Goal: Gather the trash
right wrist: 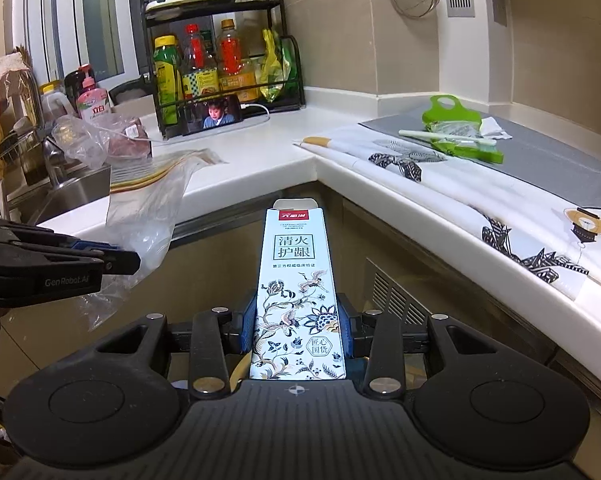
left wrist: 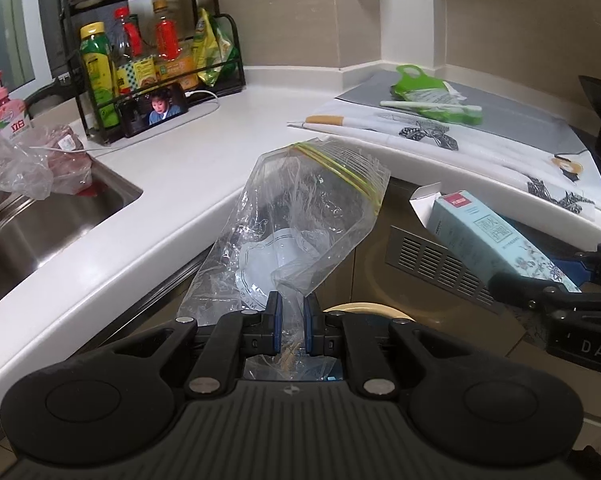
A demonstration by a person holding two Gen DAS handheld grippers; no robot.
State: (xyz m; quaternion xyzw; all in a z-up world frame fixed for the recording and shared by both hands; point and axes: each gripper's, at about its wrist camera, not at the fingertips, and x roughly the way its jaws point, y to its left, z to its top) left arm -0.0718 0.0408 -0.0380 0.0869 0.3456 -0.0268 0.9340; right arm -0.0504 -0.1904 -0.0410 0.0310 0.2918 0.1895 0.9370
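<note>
My left gripper (left wrist: 291, 307) is shut on a clear zip bag (left wrist: 300, 216) with a yellow-green seal, held upright off the white counter's inner corner. The bag also shows in the right wrist view (right wrist: 140, 216) with the left gripper (right wrist: 132, 262) beside it. My right gripper (right wrist: 300, 320) is shut on a pale blue toothpaste box (right wrist: 296, 288) with flower print, its top flap open. The box shows at the right of the left wrist view (left wrist: 492, 240), in the right gripper (left wrist: 548, 284). A round bin rim (left wrist: 364, 307) shows just below the left fingers.
White L-shaped counter (left wrist: 204, 168) with a steel sink (left wrist: 40, 224) holding bagged meat (left wrist: 56, 156). A black rack of bottles (right wrist: 220, 68) and a phone (right wrist: 216, 118) stand at the back. A green wrapper (right wrist: 456, 128) and patterned paper (right wrist: 420, 168) lie on the right counter.
</note>
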